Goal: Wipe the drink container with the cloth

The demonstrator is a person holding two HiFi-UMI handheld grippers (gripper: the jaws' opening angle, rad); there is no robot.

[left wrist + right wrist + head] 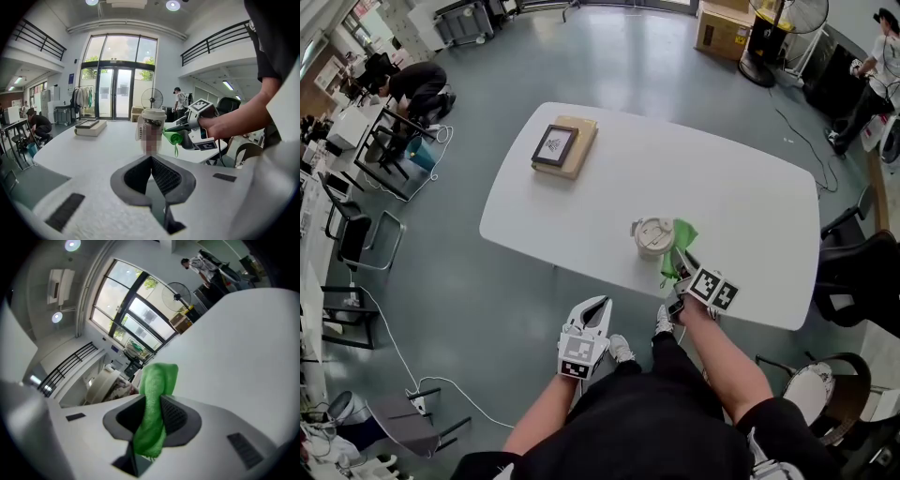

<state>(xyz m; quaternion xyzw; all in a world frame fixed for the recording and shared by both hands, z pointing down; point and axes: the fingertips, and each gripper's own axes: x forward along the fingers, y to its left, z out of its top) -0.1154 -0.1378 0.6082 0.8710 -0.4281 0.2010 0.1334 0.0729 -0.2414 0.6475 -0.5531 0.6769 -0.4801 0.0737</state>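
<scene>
Our right gripper [677, 272] is clamped on the green cloth [683, 234], just beside the drink container [653, 236], which stands upright near the worktop's [722, 178] near edge. Our left gripper [592, 317] is closed on nothing, out past that edge. Nothing braces the container, so a sideways wipe could tip or slide it.

Your white table [741, 202] bears a lidded coffee cup [653, 236], dead ahead of the jaws of your left gripper [596, 305], and a book [584, 139] farther ahead-left.

Workshop-like office hall, mezzanine railings [40, 40] (glass doors [117, 93])
</scene>
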